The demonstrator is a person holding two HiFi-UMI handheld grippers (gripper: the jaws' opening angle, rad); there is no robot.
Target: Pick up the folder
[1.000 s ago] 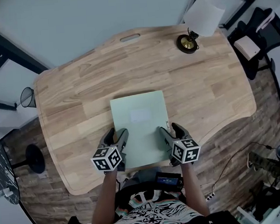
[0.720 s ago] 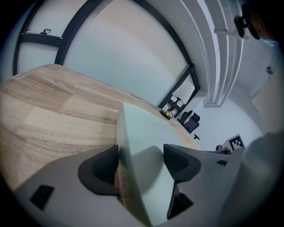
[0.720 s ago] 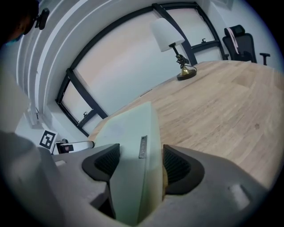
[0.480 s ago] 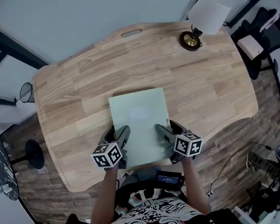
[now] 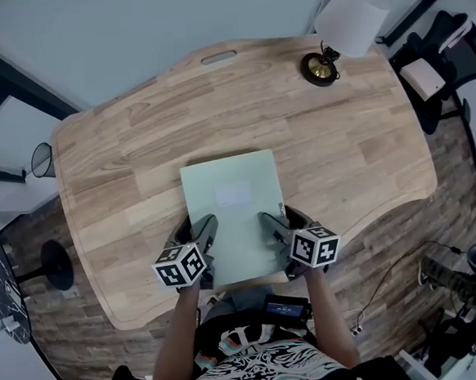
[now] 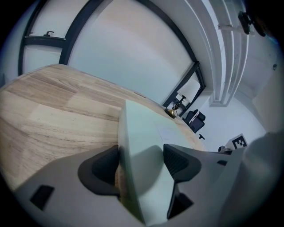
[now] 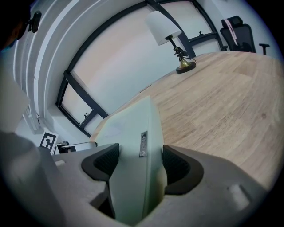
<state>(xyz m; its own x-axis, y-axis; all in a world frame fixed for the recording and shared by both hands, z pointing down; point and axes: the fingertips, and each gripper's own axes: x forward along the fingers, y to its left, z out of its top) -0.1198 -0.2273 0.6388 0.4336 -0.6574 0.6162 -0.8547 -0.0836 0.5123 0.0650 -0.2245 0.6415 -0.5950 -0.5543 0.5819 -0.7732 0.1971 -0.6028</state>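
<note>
black shirt [image 5: 255, 360] with a swirling white print. left gripper [image 5: 197, 228] and right gripper [image 5: 280, 219] are grey with dark pads [image 6: 104, 165], each topped by a black-and-white marker cube [image 5: 180, 265].

The folder [image 5: 231, 210] is showing a smooth, matt, pale green cover; whether it is plastic or card cannot be told. The label [image 5: 233, 195] on it is reading as paler matt paper, and the small tag [image 7: 142, 144] at its edge is looking like dull grey metal. The table [image 5: 137, 152] is presenting light jointed wood with visible grain and a smooth satin finish. The lamp base [image 5: 320, 69] is gleaming as glossy brass-coloured metal, while the lamp shade [image 5: 349, 19] is appearing white and matt. The floor [image 5: 406, 237] is showing dark wood-patterned boards. The wastebasket [image 5: 42, 161] is appearing as dark wire mesh. The shirt [image 5: 260, 364] is showing printed cloth.
</note>
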